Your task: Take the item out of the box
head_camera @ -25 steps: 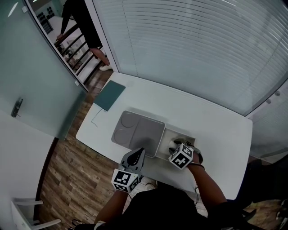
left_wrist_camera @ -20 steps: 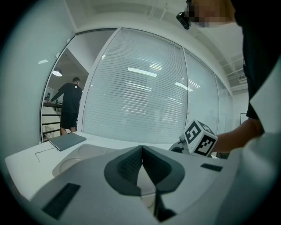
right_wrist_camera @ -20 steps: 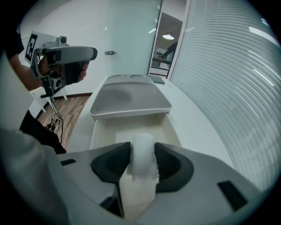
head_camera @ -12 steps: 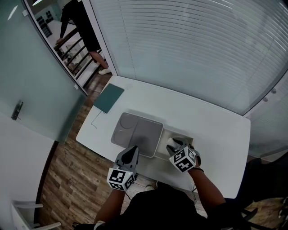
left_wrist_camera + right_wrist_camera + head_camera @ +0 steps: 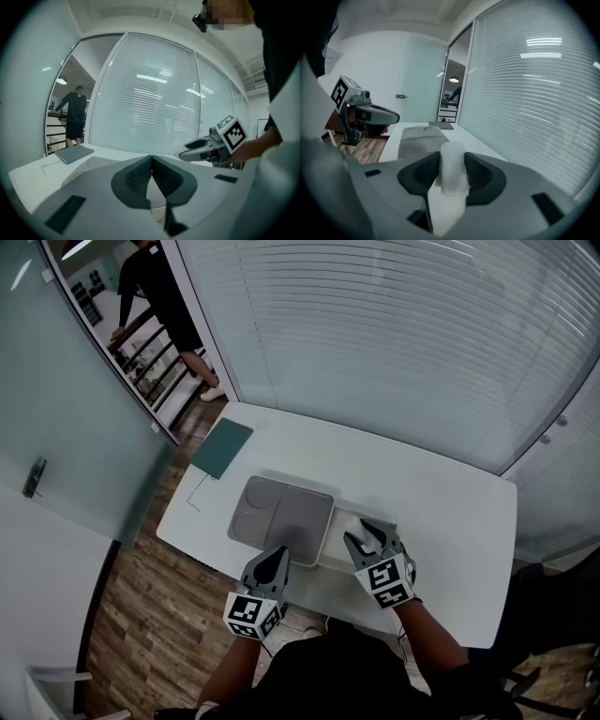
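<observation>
At the lower centre of the head view, the right tool (image 5: 367,536) is clamped on a white roll (image 5: 452,168), held over the open box (image 5: 345,518). I judge the lift-out is under way. Next it must clear the box wall and reach bare surface (image 5: 450,521) at right, where nothing blocks. Just left, the left tool (image 5: 278,557) has its jaws together, empty, by a gray tray (image 5: 281,512). Farther, upper left, a teal folder (image 5: 221,448) lies, and a person (image 5: 155,292) stands beyond the glass.
</observation>
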The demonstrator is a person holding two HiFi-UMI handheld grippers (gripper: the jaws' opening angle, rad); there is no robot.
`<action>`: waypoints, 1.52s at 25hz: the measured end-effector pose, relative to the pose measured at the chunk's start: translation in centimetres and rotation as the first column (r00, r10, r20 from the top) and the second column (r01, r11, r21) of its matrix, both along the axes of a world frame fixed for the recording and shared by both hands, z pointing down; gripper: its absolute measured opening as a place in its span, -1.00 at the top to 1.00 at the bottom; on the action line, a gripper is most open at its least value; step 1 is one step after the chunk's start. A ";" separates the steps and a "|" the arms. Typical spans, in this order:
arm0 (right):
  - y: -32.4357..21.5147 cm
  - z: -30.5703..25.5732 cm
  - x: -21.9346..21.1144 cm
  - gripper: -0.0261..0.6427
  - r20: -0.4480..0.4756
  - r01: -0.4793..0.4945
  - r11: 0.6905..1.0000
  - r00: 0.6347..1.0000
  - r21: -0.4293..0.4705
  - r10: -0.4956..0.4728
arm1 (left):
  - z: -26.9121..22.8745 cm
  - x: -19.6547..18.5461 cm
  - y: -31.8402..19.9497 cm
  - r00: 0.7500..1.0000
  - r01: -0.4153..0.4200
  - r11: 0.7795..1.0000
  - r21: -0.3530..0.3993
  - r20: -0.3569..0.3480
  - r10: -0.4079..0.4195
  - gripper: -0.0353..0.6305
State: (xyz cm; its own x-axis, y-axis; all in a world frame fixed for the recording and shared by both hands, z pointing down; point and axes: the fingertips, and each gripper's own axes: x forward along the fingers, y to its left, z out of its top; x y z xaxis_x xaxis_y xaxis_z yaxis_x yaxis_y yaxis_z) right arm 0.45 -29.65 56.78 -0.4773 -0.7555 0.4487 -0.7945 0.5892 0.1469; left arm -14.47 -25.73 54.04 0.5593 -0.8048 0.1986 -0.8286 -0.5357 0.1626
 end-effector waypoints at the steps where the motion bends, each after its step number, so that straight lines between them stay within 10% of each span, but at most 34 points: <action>1: 0.0 -0.7 0.0 0.42 0.019 -0.006 1.000 1.000 0.022 0.006 | 0.0 0.1 0.1 1.000 -0.002 1.000 0.002 0.000 0.002 0.86; 19: 4.8 -14.8 0.3 0.42 0.348 -0.045 0.893 0.929 0.448 -0.128 | -2.2 0.4 0.9 1.000 0.017 0.998 0.066 -0.016 -0.016 0.86; 38: 5.7 -13.3 3.9 0.43 0.359 -0.167 0.882 0.933 0.440 -0.002 | -2.3 1.7 1.4 1.000 -0.008 0.997 0.073 -0.009 0.009 0.86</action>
State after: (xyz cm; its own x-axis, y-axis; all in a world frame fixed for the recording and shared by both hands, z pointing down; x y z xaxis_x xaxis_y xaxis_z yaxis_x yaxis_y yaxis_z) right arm 4.31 -23.92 43.48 -0.4616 -0.8768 -0.1347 -0.8868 0.4523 0.0949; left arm -12.76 -24.30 51.75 0.5676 -0.8122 0.1345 -0.8227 -0.5532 0.1310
